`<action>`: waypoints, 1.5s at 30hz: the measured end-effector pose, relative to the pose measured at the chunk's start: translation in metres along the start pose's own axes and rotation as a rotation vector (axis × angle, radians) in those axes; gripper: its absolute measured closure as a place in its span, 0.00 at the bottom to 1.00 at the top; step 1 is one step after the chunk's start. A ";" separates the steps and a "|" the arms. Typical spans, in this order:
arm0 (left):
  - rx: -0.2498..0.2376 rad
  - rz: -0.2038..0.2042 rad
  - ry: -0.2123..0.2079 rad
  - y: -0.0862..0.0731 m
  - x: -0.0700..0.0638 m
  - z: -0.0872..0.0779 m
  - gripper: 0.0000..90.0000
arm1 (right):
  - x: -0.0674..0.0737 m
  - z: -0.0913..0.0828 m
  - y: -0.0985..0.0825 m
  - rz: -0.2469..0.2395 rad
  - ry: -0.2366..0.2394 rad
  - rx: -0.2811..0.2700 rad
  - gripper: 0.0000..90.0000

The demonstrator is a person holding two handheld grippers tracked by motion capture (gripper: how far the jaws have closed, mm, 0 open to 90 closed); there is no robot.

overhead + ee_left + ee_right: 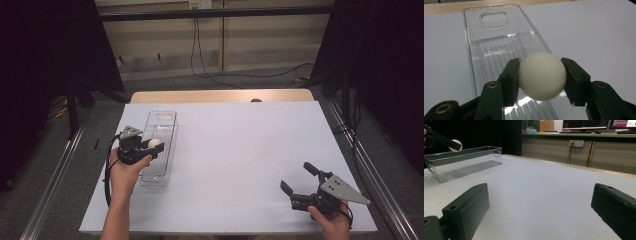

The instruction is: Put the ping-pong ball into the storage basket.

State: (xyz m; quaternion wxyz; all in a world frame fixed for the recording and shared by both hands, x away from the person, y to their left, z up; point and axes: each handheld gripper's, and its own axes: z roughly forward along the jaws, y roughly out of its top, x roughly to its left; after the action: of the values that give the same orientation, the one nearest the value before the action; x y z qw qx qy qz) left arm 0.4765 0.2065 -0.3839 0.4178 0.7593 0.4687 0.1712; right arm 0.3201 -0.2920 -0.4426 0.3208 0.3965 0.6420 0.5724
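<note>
the left hand-held gripper (151,148) holds the white ball (542,75) clamped between its jaws, right over the clear bin (159,126) near the table's left edge; the bin's floor lies straight below the ball, so the coming move looks like a plain drop. the bin's long axis runs from the near edge toward the far edge. the right hand-held gripper (297,178) rests wide open and empty by the near right corner, well apart. count: one ball, one bin, two grippers.
</note>
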 end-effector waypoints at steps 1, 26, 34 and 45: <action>0.000 0.001 0.004 0.000 0.001 0.000 0.57 | 0.000 0.000 0.000 0.003 -0.002 0.000 0.01; 0.000 -0.005 0.044 -0.010 0.005 0.003 0.57 | 0.000 -0.001 0.000 0.002 0.001 0.001 0.01; 0.006 0.009 0.044 -0.012 0.005 0.002 0.57 | 0.000 0.000 0.000 0.002 -0.001 -0.002 0.01; 0.024 0.035 0.054 -0.014 0.003 0.005 0.56 | 0.000 0.000 0.000 0.000 0.002 0.001 0.01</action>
State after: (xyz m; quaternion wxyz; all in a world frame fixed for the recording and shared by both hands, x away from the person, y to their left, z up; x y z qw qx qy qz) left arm 0.4732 0.2092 -0.3985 0.3928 0.7676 0.4682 0.1931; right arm 0.3197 -0.2920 -0.4421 0.3200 0.3961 0.6425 0.5727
